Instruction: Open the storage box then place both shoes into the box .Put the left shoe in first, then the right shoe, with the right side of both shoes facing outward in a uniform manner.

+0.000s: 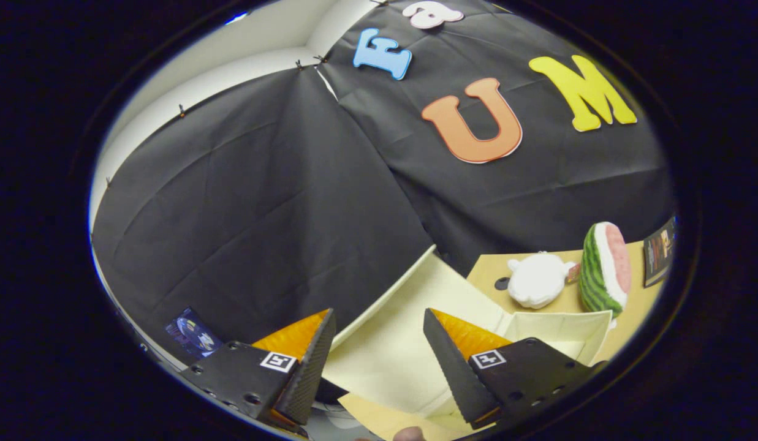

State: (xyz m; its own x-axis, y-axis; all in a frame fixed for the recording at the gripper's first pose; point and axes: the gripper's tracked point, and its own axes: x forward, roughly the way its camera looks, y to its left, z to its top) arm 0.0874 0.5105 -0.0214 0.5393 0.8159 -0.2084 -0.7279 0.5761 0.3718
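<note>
Tan table [630, 318] beyond my claw's fingers.
On it: cream storage box [385, 343], white plush toy [538, 280], watermelon-slice plush [605, 269], dark booklet [659, 252].

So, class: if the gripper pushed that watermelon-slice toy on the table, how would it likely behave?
The watermelon slice looks plush, so probably soft and light. Standing on its edge beside the white plush toy, it may tip over. The gripper is open, over the cream box flap.

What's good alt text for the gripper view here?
The gripper is open and empty, its fingers straddling the raised cream lid of the storage box. Beyond sit a white plush toy and a watermelon plush on the table.
</note>
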